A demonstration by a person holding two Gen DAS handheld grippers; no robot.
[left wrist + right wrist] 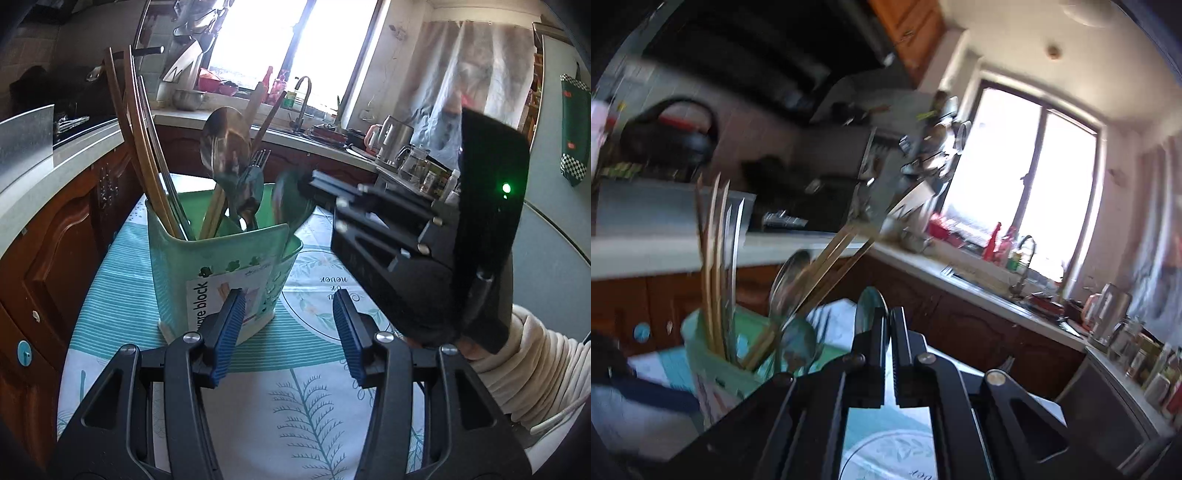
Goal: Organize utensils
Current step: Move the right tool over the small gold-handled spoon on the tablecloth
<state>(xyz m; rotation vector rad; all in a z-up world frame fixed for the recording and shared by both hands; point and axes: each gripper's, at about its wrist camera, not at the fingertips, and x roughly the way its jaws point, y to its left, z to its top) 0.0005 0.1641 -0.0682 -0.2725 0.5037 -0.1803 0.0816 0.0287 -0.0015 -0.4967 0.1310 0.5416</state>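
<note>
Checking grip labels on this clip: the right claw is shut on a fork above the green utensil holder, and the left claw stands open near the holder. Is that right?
Not quite. The right claw is shut on a metal spoon, not a fork; the right wrist view shows its rounded bowl sticking up between the pads. The rest holds: it hangs above the green plastic utensil holder, and the left claw stands open near it.

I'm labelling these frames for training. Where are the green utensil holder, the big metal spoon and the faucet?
green utensil holder (221,273): left wrist view, front wall.
big metal spoon (225,138): left wrist view, bowl of the spoon.
faucet (303,96): left wrist view, curved neck by the window.
</note>
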